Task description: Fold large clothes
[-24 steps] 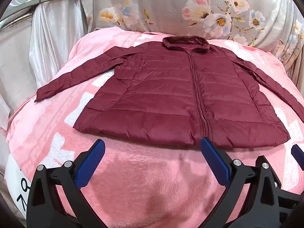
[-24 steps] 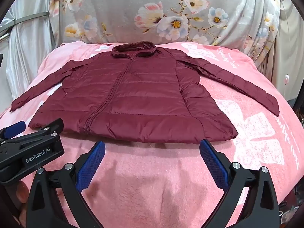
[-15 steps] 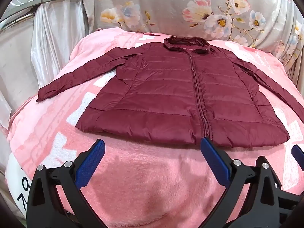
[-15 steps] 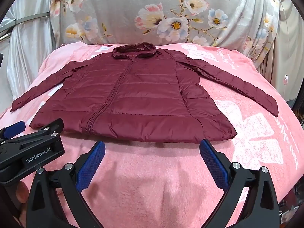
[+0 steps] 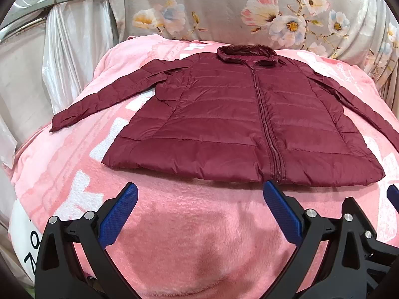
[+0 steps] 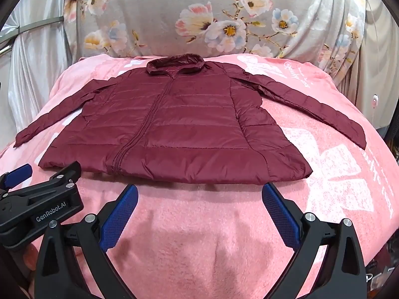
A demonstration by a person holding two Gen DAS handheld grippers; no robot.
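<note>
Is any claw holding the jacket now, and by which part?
Nothing is held. The left claw and right claw are both open, short of the jacket's hem.

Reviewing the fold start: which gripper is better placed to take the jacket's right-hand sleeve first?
Right. The right gripper hangs open before the jacket hem on that sleeve's side; the left gripper sits further left.

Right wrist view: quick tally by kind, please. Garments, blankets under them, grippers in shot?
Maroon jacket: 1
Pink blanket: 1
Grippers: 2, the right gripper and the left gripper, both open
Total: 4
</note>
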